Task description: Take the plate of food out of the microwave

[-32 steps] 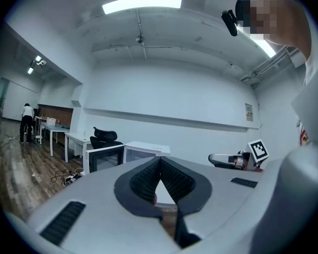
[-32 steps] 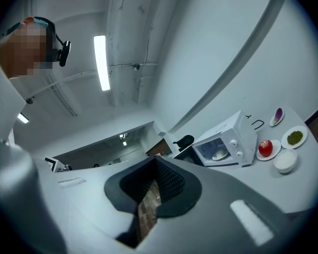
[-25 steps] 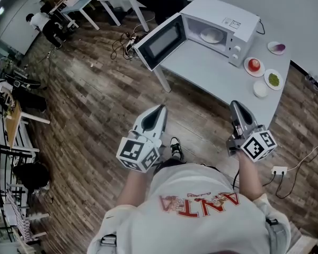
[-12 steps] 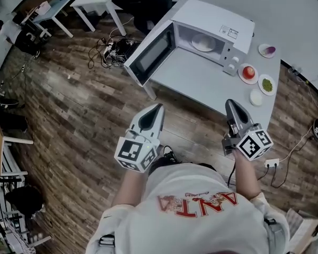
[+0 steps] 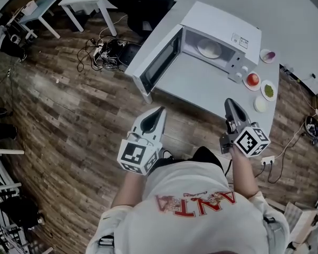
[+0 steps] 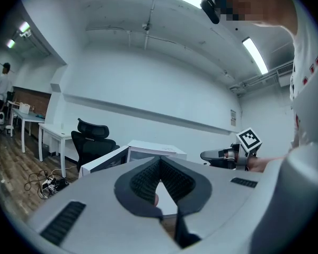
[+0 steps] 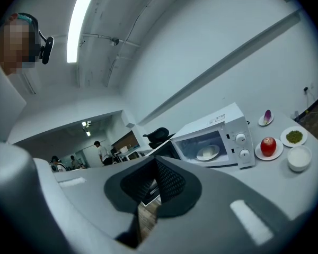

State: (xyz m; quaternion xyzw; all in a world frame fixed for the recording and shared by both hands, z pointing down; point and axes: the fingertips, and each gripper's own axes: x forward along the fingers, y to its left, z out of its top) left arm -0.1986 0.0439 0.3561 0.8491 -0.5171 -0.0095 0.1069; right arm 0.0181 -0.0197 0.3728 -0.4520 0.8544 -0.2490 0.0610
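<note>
- The left gripper (image 5: 159, 111) has its jaws pressed together on nothing. The right gripper (image 5: 229, 103) is the same, with its jaws closed and empty.
- Both tools point toward 12 o'clock and are held in front of the body, well apart from the microwave (image 5: 222, 23). This reads as an approach stance, with no reach begun.
- The plate of food (image 5: 209, 48) sits inside the microwave cavity, at 12 o'clock from the person.
- The door (image 5: 160, 62) hangs open toward 10 o'clock, which leaves the cavity mouth free for access.
- The bare table (image 5: 201, 86) in front of the cavity appears to be a suitable set-down area.
- Small dishes (image 5: 253, 80) stand at 3 o'clock from the microwave, out of the likely withdrawal path.
- The jaws must be spread before they can grip the plate rim.
</note>
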